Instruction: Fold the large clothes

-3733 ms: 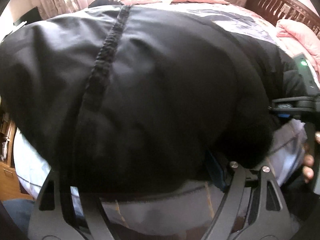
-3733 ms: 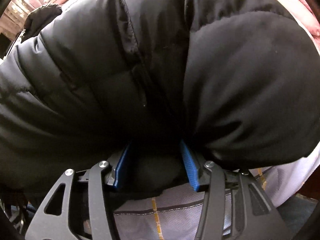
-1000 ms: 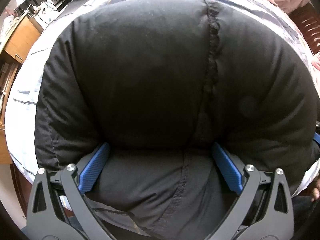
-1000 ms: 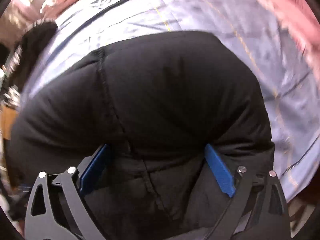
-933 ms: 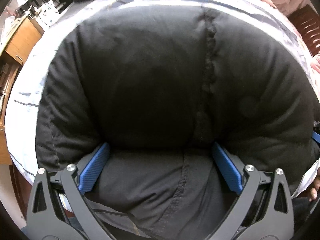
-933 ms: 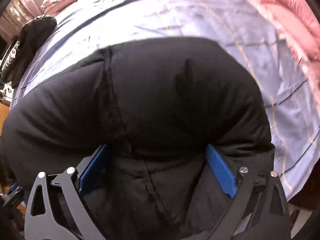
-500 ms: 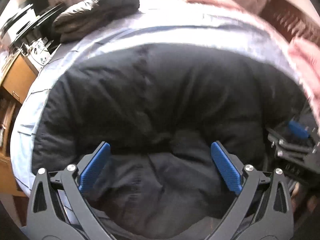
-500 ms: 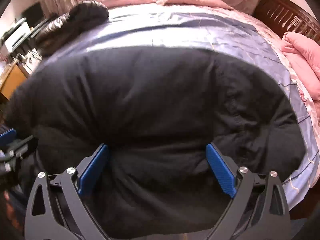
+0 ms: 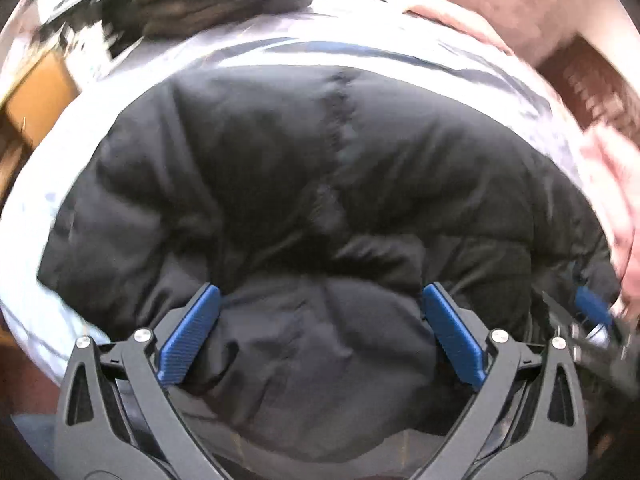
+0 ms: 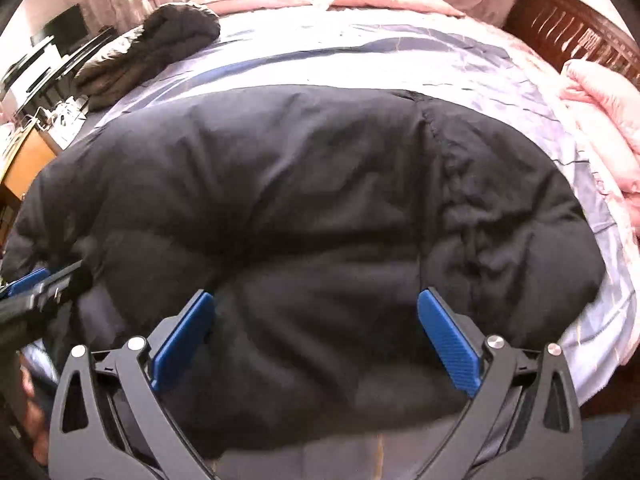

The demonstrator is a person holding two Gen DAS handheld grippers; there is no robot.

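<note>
Fingers wide apart now on both the left gripper (image 9: 318,334) and right gripper (image 10: 316,340), where seconds ago they pinched the black puffer jacket (image 10: 304,216). Released, it sits bundled at the bed's (image 10: 360,44) near edge — this fold looks finished.

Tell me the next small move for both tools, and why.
Probably lift both clear: the left tool and right tool are wide open, gripping nothing, over the puffy black down jacket, which lies bundled on the pale blue bedsheet.
</note>
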